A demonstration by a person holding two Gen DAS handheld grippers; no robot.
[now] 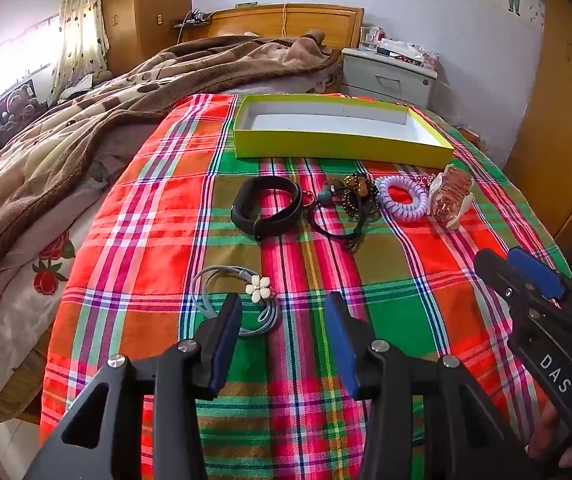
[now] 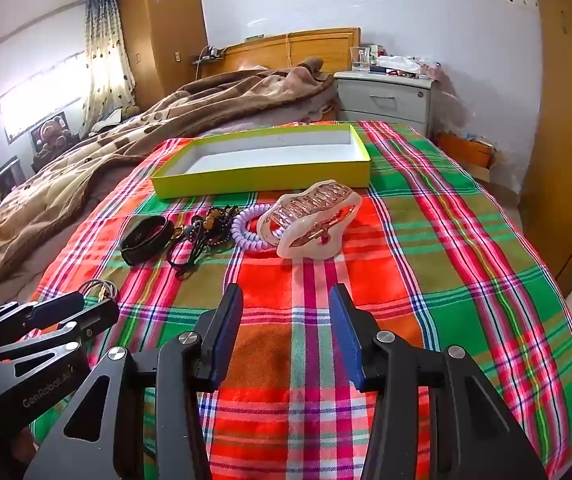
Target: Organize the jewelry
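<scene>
Jewelry lies in a row on a bed covered with a bright checked cloth [image 1: 406, 300] of red, green and pink. Going from left to right, first there is a grey cord with a white flower [image 1: 242, 300], which sits alone, closer to the camera than the rest. The left gripper [image 1: 284, 314] hangs just above it with its jaws wide apart, and its left finger covers a bit of the cord. Nothing is between the jaws. Farther back comes a black band [image 1: 266, 208], then a dark tangle of beads and cords [image 1: 350, 204], then a purple coil hair tie [image 1: 402, 198], then a pink hair claw clip [image 2: 310, 220]. These four lie close together, some touching. Behind them sits a yellow-green box [image 1: 342, 148] with a white inside, and it holds nothing. The right gripper [image 2: 286, 308] is over the cloth in front of the claw clip, not touching it. Its jaws are apart too, with only cloth between them. A brown blanket [image 1: 66, 128] is piled on the bed's left side.
</scene>
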